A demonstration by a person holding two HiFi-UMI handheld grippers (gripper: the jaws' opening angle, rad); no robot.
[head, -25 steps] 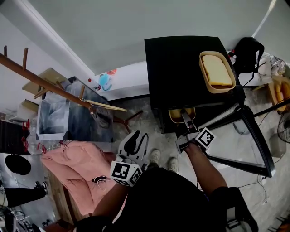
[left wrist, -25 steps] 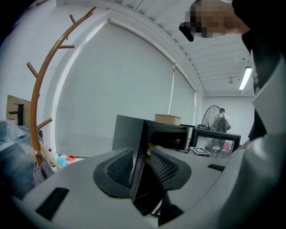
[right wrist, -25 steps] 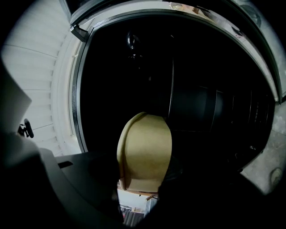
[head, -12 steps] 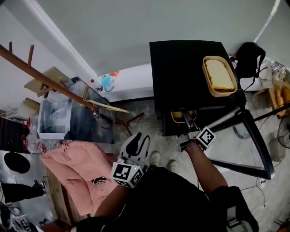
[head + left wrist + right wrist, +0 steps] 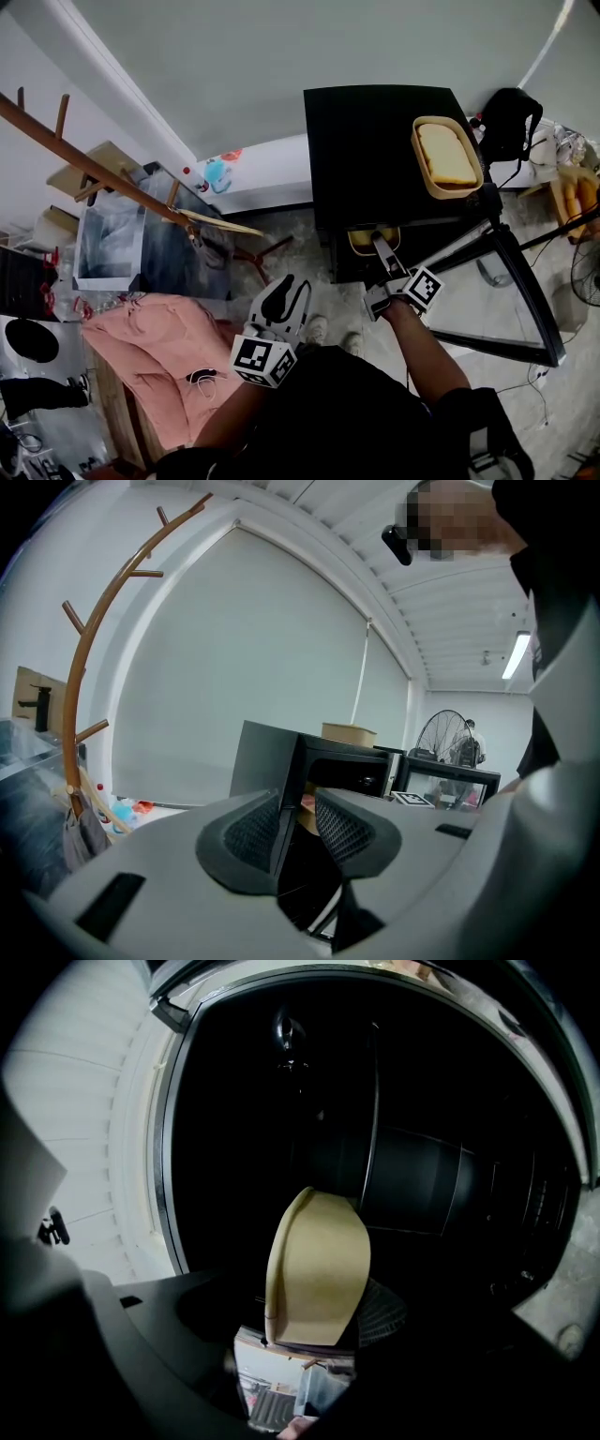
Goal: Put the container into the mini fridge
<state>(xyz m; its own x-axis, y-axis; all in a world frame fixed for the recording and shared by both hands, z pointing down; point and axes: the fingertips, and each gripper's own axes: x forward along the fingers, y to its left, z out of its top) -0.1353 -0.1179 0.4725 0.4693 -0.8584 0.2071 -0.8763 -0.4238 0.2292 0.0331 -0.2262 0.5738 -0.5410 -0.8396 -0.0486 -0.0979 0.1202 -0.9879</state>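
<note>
Left gripper view shows my left gripper (image 5: 298,810) held back from the black mini fridge (image 5: 281,761), its jaws a little apart with nothing between them. Further on, my right gripper (image 5: 382,251) reaches into the open fridge. Its jaws have just been opening, and the tan container (image 5: 319,1269) stands between them just inside the opening, released as far as the dark picture lets me judge. A second container (image 5: 447,155) lies on the fridge's top.

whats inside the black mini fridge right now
A tan oval container just inside the opening of the black mini fridge. The container hides what lies behind it, and the rest is too dark to tell.
</note>
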